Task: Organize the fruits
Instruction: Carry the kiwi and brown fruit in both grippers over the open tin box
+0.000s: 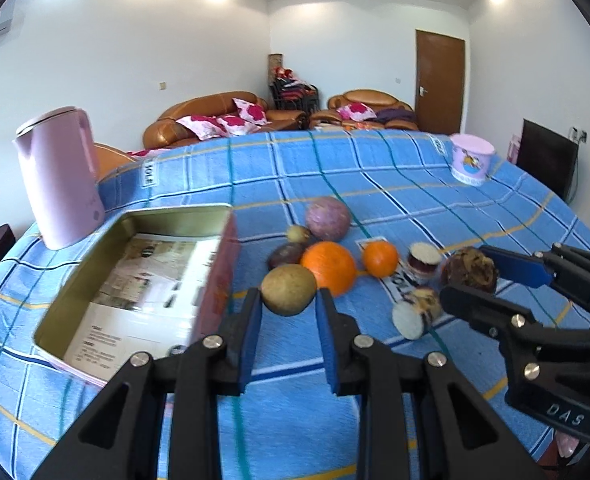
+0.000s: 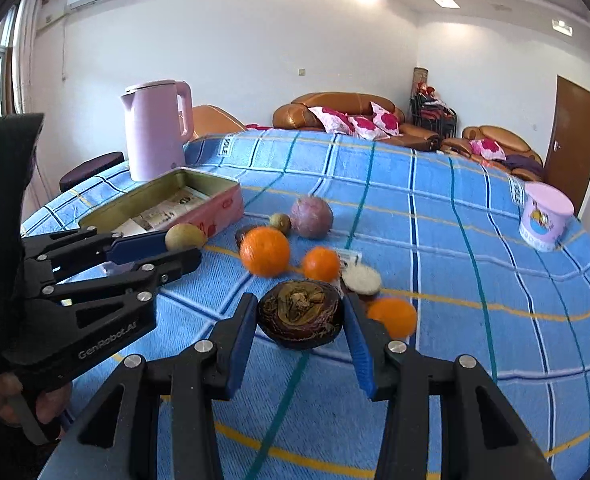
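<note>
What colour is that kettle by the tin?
Pale pink, lilac-tinged; the kettle shows best in the right wrist view.

Behind the large orange [image 2: 265, 257], we glimpse only a sliver of a dark fruit [image 2: 241, 236] — the print lining the tin [image 2: 215, 208] is unreadable.

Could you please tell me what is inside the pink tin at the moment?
The pink tin holds only printed paper lining its bottom, with no fruit in the part that shows. Its near wall hides the inside strip along that edge in both views.

Left gripper [image 1: 289, 308] and right gripper [image 2: 299, 316], jaws parted.
</note>
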The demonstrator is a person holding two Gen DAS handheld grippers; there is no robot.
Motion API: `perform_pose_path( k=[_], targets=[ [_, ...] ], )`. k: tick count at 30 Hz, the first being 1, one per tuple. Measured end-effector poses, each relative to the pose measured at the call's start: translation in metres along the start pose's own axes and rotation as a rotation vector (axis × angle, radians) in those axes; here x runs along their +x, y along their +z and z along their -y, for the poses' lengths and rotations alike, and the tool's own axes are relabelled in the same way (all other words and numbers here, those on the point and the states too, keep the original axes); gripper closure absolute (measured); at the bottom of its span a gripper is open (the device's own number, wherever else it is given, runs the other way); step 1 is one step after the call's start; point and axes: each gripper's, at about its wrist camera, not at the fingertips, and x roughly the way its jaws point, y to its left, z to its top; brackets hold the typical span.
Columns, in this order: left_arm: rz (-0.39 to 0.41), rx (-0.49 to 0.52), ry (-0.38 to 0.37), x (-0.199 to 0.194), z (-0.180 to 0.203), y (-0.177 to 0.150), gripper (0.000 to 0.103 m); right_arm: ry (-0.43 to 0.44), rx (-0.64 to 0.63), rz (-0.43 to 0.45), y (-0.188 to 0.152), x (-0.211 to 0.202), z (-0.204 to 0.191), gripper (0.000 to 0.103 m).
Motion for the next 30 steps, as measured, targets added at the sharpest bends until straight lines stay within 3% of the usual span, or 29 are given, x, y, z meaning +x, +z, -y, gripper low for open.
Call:
perform_pose_path(
  k=[19,30],
  targets=[
    [0.051,-0.089,0.191,-0.009,-0.090,0.024,0.074,0.038,-0.159,0.057,0.058,0.037,-0.050,0.057],
    [0.014,-0.103,0.247,0.008,-0.121,0.023,0.074,0.082,-0.211,0.050,0.073,0.068,-0.076,0.057]
  ],
)
